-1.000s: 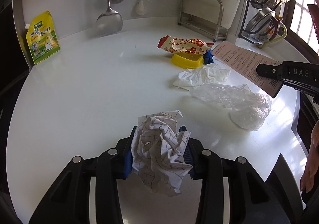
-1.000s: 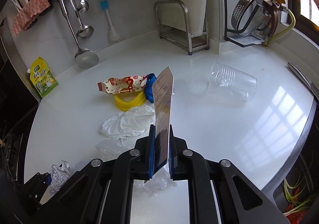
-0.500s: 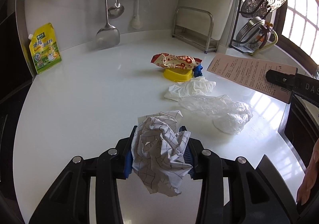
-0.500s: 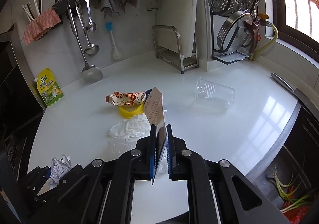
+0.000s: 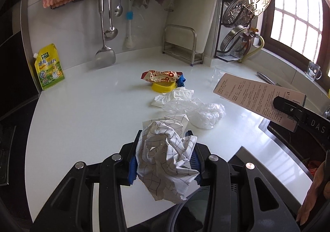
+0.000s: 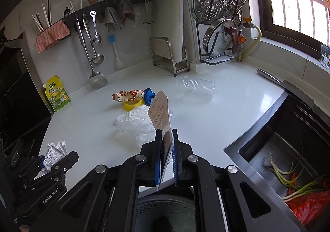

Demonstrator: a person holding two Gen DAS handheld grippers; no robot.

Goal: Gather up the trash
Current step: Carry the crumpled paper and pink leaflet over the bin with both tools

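Note:
My left gripper [image 5: 164,159] is shut on a crumpled checked paper ball [image 5: 165,155], held above the counter's front edge; it also shows in the right wrist view [image 6: 54,152]. My right gripper [image 6: 166,155] is shut on a brown printed card [image 6: 162,116], also seen in the left wrist view [image 5: 257,95]. On the white counter [image 5: 82,112] lie a red snack wrapper [image 5: 160,76] on a yellow lid [image 5: 164,87], a white crumpled tissue [image 5: 175,95], a clear plastic bag [image 5: 198,111] and a clear cup [image 6: 198,87] on its side.
A grey bin's rim [image 6: 165,201] shows below my right gripper. A sink [image 6: 288,159] with scallions and a red bag lies at right. A yellow seasoning pouch [image 5: 48,66], hanging utensils [image 5: 105,25], a board rack [image 5: 181,46] and a pot-lid rack [image 5: 243,25] line the back.
Both grippers have pulled back and up from the counter with their loads. The bin rim and the sink have come into view.

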